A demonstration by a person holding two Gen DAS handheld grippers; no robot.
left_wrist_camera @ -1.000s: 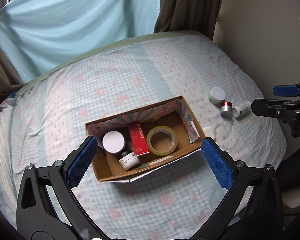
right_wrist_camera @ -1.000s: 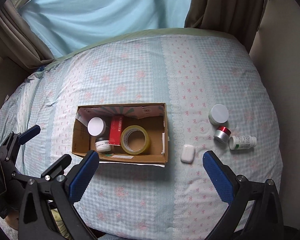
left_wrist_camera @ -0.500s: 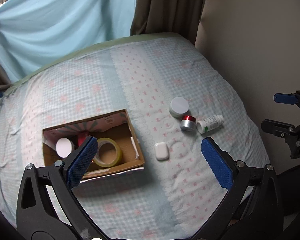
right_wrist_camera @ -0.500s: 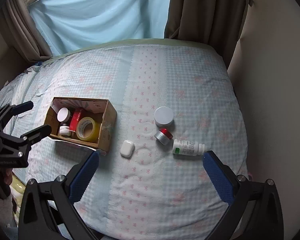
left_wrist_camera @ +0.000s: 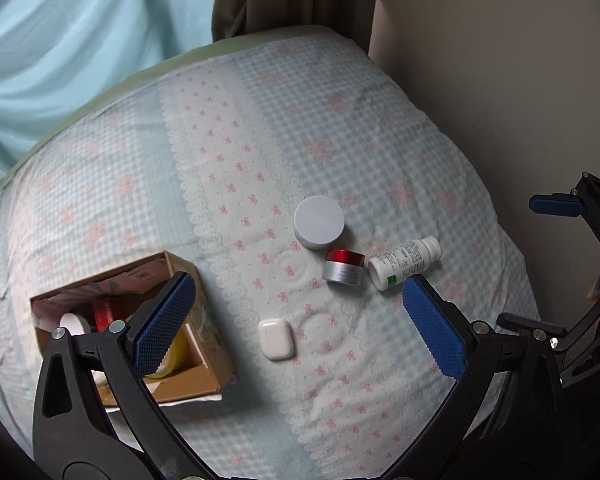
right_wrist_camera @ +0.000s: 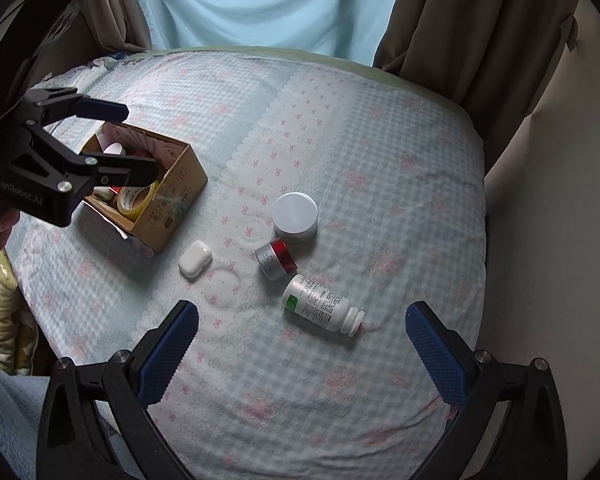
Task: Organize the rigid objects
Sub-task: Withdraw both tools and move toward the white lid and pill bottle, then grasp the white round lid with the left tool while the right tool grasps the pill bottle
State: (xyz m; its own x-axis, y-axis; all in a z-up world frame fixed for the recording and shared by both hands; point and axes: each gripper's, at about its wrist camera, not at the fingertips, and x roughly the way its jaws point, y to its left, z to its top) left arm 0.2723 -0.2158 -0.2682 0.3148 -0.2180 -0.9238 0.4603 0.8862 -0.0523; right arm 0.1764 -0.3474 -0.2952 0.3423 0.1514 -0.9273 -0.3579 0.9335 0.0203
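Cardboard box (right_wrist_camera: 168, 196): brown, open top, left of centre in the right wrist view, lower left in the left wrist view; sits on the bedspread (right_wrist_camera: 340, 140).
Box contents: yellow tape roll (right_wrist_camera: 134, 200), red packet (left_wrist_camera: 105, 312), white-lidded jar (left_wrist_camera: 74, 323); partly hidden by gripper parts in both views.
White case (right_wrist_camera: 195, 259): small, rounded, lies on the bedspread just right of the box, apart from it.
White-lid jar (right_wrist_camera: 294, 217): upright, centre of the right wrist view.
Red-and-silver jar (right_wrist_camera: 276, 260): on its side, just below the white-lid jar, very close, contact unclear.
White bottle (right_wrist_camera: 320, 305): lying flat, printed label with green patch, cap toward lower right, just beside the red-and-silver jar.
Left gripper (left_wrist_camera: 296, 324): blue pads spread wide, holding nothing, raised above the case.
Right gripper (right_wrist_camera: 302, 354): blue pads spread wide, nothing between them, bottle just above the gap in frame.
Background: light blue curtain (right_wrist_camera: 260, 0), brown drape (right_wrist_camera: 460, 20), beige wall (left_wrist_camera: 500, 60).
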